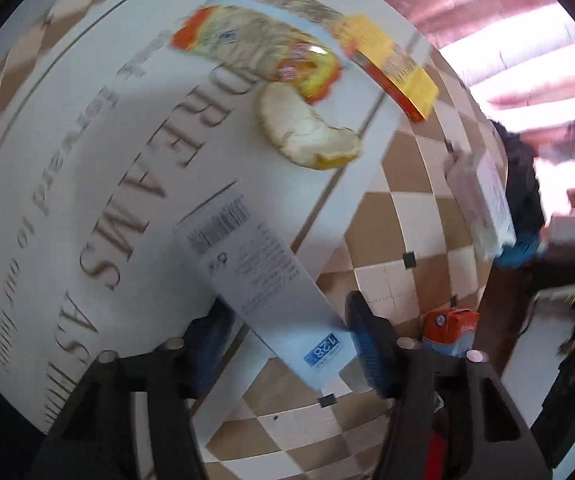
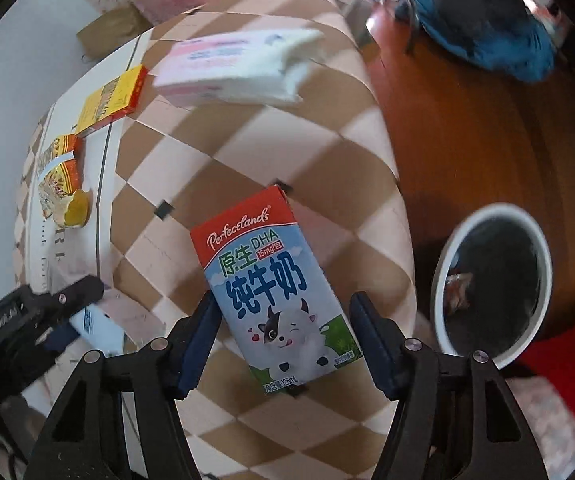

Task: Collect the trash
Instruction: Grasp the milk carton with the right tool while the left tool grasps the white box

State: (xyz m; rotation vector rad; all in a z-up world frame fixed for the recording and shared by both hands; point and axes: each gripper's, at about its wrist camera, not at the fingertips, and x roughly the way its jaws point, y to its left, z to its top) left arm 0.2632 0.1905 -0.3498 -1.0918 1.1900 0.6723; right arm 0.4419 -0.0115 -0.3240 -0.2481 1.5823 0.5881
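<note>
My right gripper (image 2: 285, 300) is shut on a small milk carton (image 2: 271, 288), red-topped with a cartoon cow, held above the checkered tablecloth (image 2: 247, 152). The left gripper (image 1: 287, 320) is shut on a flat white box (image 1: 263, 272) with a barcode and a blue "128" sticker. It also shows in the right wrist view as the left gripper (image 2: 59, 312). On a white lettered board (image 1: 87, 160) lie a piece of fruit peel (image 1: 307, 132), an orange snack wrapper (image 1: 255, 48) and a yellow box (image 1: 391, 68). A white bin (image 2: 495, 208) with a dark liner stands on the floor to the right.
A soft tissue packet (image 2: 235, 64) lies at the far end of the table. A blue and black backpack (image 2: 487, 28) rests on the wooden floor (image 2: 467, 140) beyond the bin. A brown paper bag (image 2: 107, 32) sits by the wall. Red cloth (image 2: 559, 356) shows at lower right.
</note>
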